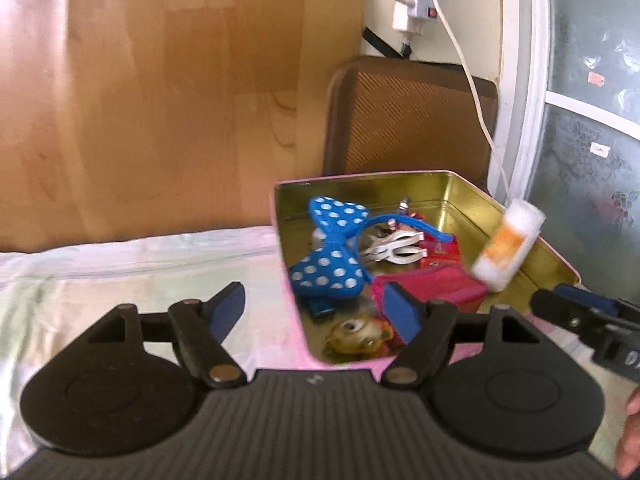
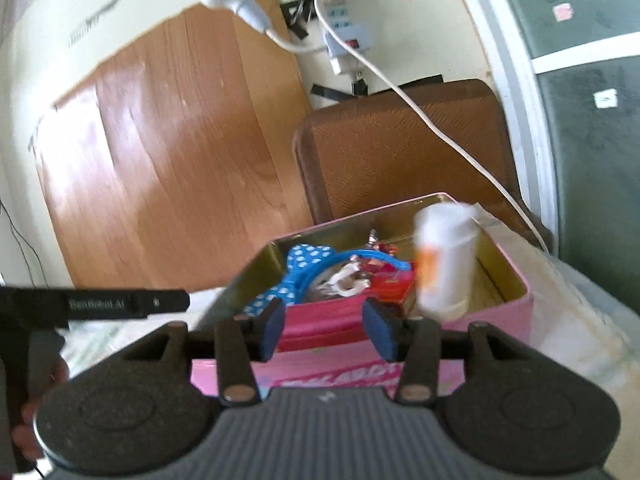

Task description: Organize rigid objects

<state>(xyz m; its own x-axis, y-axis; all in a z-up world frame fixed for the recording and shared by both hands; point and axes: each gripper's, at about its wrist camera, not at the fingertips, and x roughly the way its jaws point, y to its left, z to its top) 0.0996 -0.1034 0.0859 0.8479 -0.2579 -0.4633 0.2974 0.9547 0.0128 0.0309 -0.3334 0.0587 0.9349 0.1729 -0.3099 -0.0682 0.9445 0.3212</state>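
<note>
A pink tin (image 1: 285,280) with a gold inside stands on a pale cloth. In it lie a blue bow (image 1: 332,248) with white dots, white clips (image 1: 394,250), a red box (image 1: 442,252), a pink pouch (image 1: 436,290) and a small doll face (image 1: 356,338). A white bottle (image 1: 508,248) with an orange label shows blurred over the tin's right side (image 2: 520,308), free of both grippers. My left gripper (image 1: 316,304) is open over the tin's near-left edge. My right gripper (image 2: 325,322) is open at the tin's near wall, the bottle (image 2: 446,260) just beyond its right finger.
A wooden board (image 1: 160,100) leans against the wall behind. A brown woven cushion (image 1: 412,120) stands behind the tin. A power strip (image 2: 344,32) and its white cable (image 1: 476,92) hang down to the tin's far right corner. A glass door (image 1: 592,80) is at the right.
</note>
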